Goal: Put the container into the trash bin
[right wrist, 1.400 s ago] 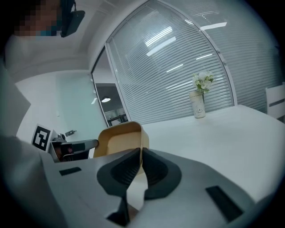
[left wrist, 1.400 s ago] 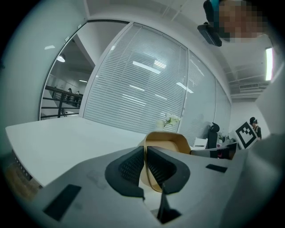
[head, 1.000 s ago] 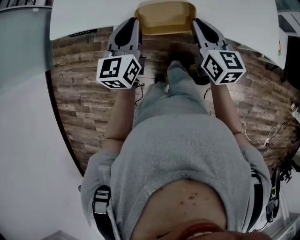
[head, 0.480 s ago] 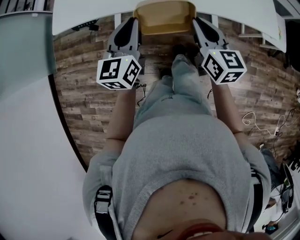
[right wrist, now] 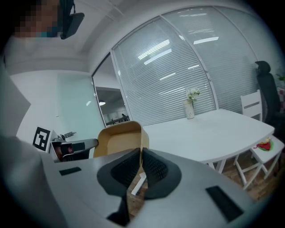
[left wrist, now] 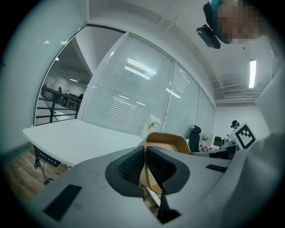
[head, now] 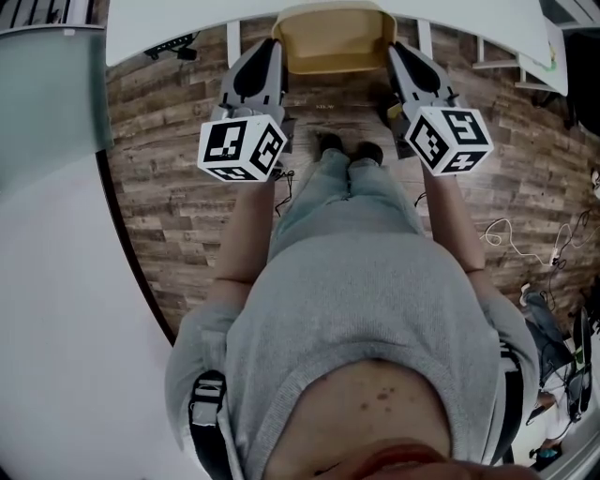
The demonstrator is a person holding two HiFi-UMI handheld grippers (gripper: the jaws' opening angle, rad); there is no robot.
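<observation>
A tan, open-topped container (head: 333, 36) hangs above the wood floor at the top of the head view, held between both grippers. My left gripper (head: 276, 45) is shut on its left wall and my right gripper (head: 392, 49) on its right wall. In the left gripper view the thin tan wall of the container (left wrist: 168, 143) runs between the pads of the left gripper (left wrist: 145, 165). The right gripper view shows the same for the container (right wrist: 116, 139) and the right gripper (right wrist: 140, 161). No trash bin is in any view.
A white table (head: 178, 23) spans the top of the head view, just beyond the container. A vase with flowers (right wrist: 190, 106) stands on it and a white chair (right wrist: 253, 107) beside it. A glass partition (head: 47, 94) is at left. Cables (head: 525, 253) lie on the wood floor at right.
The table edge has slid toward the top of the head view as both grippers carried the container back off it. The person's feet have come together below the container.
</observation>
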